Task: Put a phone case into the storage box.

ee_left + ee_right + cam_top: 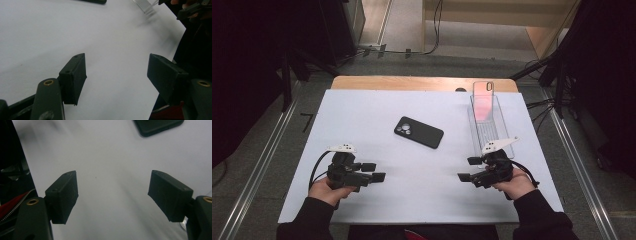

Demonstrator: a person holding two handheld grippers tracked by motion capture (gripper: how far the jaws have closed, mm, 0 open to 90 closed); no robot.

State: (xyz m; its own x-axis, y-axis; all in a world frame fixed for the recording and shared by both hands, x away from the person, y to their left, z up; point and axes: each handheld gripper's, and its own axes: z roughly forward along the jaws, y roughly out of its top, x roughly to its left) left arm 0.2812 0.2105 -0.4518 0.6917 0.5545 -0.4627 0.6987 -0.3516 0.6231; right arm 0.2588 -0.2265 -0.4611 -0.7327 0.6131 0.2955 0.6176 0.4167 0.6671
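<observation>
A white sheet [362, 120] covers the table, with grey floor and dark stands around it. Near the middle lies a black phone [418, 132], face down, its camera cluster toward the left — nothing touches it. At the far right of the sheet stands a clear tray [499, 137], and a clear phone case [483, 101] with a pink tint leans in its far end.

The left gripper [376, 172] sits low at the near left, held in a hand [328, 190], jaws spread with only bare sheet between them. The right gripper [470, 169] is at the near right, just beside the near end of the tray, also spread and holding nothing. Both point inward toward each other — the phone lies beyond the gap between them, well apart from either. In the right gripper view the phone's corner [157, 126] shows at the top edge.
</observation>
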